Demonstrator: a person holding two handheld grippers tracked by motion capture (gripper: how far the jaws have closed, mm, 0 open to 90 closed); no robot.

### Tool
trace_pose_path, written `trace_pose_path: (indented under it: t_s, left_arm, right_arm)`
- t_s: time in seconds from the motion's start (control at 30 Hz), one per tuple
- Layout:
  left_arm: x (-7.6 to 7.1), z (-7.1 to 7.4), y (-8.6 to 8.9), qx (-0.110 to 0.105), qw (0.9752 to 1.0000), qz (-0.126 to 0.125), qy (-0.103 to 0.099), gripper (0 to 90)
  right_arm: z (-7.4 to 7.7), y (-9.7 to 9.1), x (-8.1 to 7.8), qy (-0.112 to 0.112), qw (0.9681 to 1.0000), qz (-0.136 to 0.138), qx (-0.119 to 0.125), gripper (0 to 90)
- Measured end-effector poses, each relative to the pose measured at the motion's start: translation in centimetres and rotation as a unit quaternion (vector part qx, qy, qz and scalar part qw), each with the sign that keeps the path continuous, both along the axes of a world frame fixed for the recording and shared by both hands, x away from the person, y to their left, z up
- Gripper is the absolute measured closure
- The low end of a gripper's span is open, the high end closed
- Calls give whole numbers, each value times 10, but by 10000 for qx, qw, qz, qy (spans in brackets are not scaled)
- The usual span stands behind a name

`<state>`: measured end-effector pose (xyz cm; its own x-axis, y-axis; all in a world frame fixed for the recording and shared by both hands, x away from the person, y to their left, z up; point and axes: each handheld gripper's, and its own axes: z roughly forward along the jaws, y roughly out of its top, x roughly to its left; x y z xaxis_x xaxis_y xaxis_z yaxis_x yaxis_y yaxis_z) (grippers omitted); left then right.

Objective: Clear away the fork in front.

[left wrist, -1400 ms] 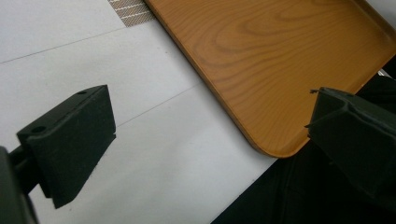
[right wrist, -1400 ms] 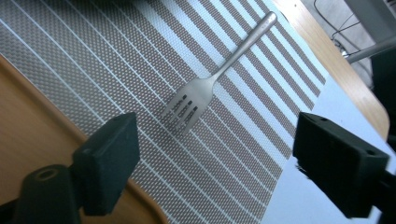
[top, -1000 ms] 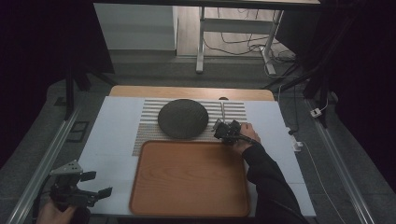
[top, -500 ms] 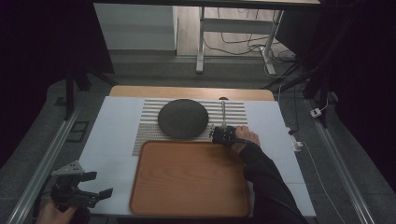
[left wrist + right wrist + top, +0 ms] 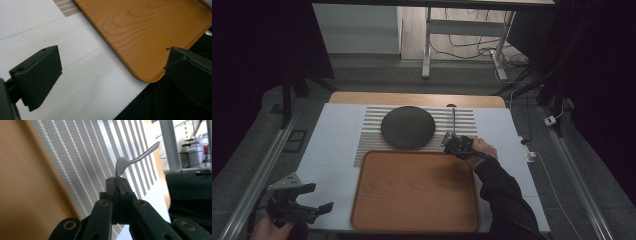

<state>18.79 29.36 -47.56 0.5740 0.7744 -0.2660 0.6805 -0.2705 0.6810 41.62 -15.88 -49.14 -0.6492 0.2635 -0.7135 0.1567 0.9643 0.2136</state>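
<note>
High view: the right claw (image 5: 455,142) is now sitting at the near edge of the striped mat (image 5: 362,145), just beyond the wooden tray (image 5: 412,220), having drifted a little since the earlier frames; its jaws have just been closing and are now gripping the metal spoon (image 5: 454,120), whose handle is pointing away toward the far edge of the worktop (image 5: 332,135). The dark round plate (image 5: 407,126) is lying where it was. The left claw (image 5: 314,197) is hovering wide at the near left corner.

Left gripper view: its jaws are standing far apart (nothing between them) over white worktop and the tray corner (image 5: 150,75).

Right gripper view: the jaws are pinching the spoon (image 5: 125,165) at its bowl end, the slim curved handle rising clear above the mat.
</note>
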Motion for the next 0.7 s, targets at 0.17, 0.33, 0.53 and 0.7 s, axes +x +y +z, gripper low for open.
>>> trace_pose_path:
  t_s: [0.17, 0.33, 0.53, 0.7]
  left_arm:
    - [0, 1, -1, -54, 9999, 20, -106, 0]
    - [0, 3, -4, -120, 9995, -67, -277, 0]
    - [0, 5, -10, -120, 9986, -252, -443, 0]
    - [4, 5, -17, -127, 9976, -489, -483, 0]
  right_arm:
    - [9, -4, -11, 198, 9985, -32, 501, 892]
    - [17, -9, -23, 370, 9942, -177, 998, 892]
    - [33, -18, -42, 677, 9815, -218, 1779, 892]
    - [43, -25, -57, 879, 9698, -175, 2269, 892]
